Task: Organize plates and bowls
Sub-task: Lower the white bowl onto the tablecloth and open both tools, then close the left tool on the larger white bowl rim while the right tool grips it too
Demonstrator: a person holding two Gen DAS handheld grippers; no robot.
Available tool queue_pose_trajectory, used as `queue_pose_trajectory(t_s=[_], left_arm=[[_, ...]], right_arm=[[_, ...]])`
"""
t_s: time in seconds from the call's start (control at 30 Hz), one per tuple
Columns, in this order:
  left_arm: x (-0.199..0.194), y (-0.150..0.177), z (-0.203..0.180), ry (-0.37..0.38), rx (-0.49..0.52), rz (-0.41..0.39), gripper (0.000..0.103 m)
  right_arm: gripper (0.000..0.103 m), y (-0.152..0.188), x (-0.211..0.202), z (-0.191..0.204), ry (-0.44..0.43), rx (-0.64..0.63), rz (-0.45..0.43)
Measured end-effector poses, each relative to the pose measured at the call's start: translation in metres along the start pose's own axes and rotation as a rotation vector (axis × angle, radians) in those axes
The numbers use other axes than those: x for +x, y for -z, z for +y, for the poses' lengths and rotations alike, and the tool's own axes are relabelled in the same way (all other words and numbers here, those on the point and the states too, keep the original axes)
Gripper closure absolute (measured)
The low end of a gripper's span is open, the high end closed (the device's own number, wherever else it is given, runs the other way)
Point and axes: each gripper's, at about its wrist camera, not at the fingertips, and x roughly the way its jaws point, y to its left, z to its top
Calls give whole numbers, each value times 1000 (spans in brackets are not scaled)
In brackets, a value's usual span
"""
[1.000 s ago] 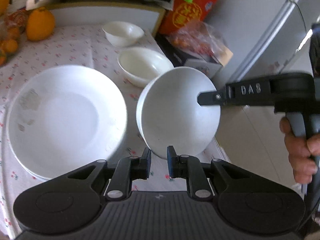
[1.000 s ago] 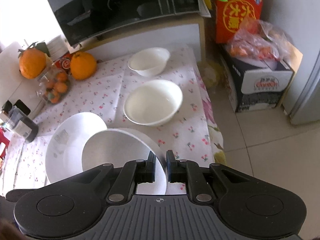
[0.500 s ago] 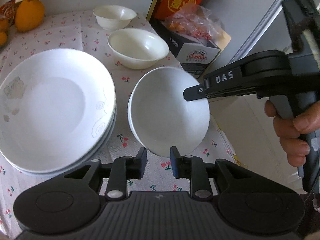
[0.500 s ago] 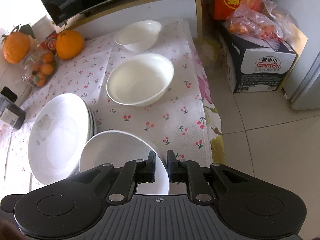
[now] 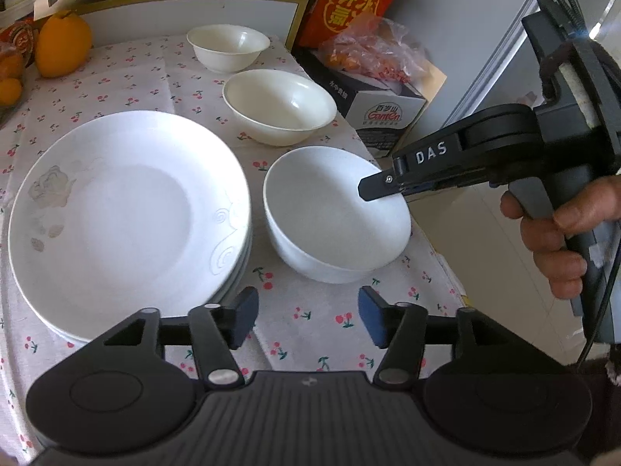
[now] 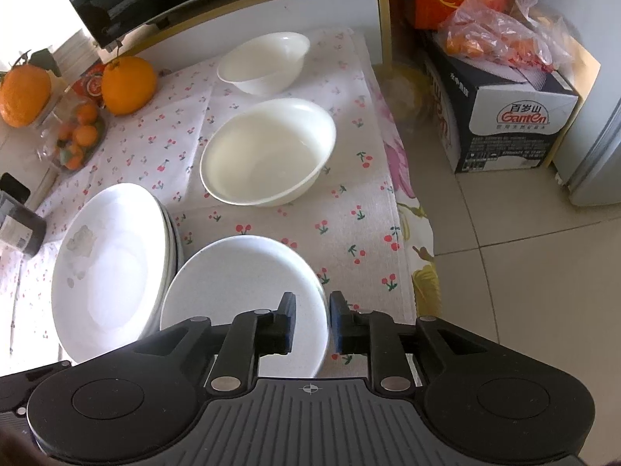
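The deep white ceramic bowl (image 5: 337, 213) sits upright on the cherry-print tablecloth (image 5: 310, 322), just ahead of the left gripper (image 5: 307, 323), whose blue-padded jaws are spreading apart with only cloth between them and no contact with the bowl. The right gripper (image 6: 313, 324) reaches over the bowl's near rim as its own camera sees it; its jaws are parting too, the rim standing in the narrow gap between the pads, and neither pad visibly presses on it. In the left wrist view that gripper comes in from the right, its black finger tip over the bowl's far-right rim, with the person's hand (image 5: 559, 229) wrapped around the grey handle. Just left of the bowl, beside the left gripper's left finger, lies a stack of wide white plates with a faint grey flower pattern (image 5: 124, 217); bowl and stack are close but apart. Beyond the bowl stands a larger cream-coloured bowl (image 5: 278, 105), and farther back a smaller cream bowl (image 5: 228, 47). At the far left of the table sits a large orange citrus fruit (image 5: 62, 44). Off the table's right edge, on the tiled floor, is a dark cardboard box topped with a plastic bag of orange fruit (image 6: 504, 116).
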Motion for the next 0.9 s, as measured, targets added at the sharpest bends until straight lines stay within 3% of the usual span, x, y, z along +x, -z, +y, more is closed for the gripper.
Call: queue_pose_trajectory(t_s=[0.17, 0.23, 0.33, 0.63, 0.9], left_arm=[[-5, 4, 5, 20, 9, 13, 36], [-8, 4, 7, 31, 9, 13, 34], [-12, 3, 10, 49, 6, 12, 31], [-28, -12, 16, 79, -8, -43, 21], [-28, -41, 26, 27, -47, -124, 15]], right_arm=[[64, -3, -3, -1, -10, 7, -6], [51, -4, -6, -4, -26, 21, -20], [43, -8, -12, -8, -51, 50, -43], [36, -16, -16, -19, -117, 181, -68], [34, -20, -15, -22, -118, 245, -95]])
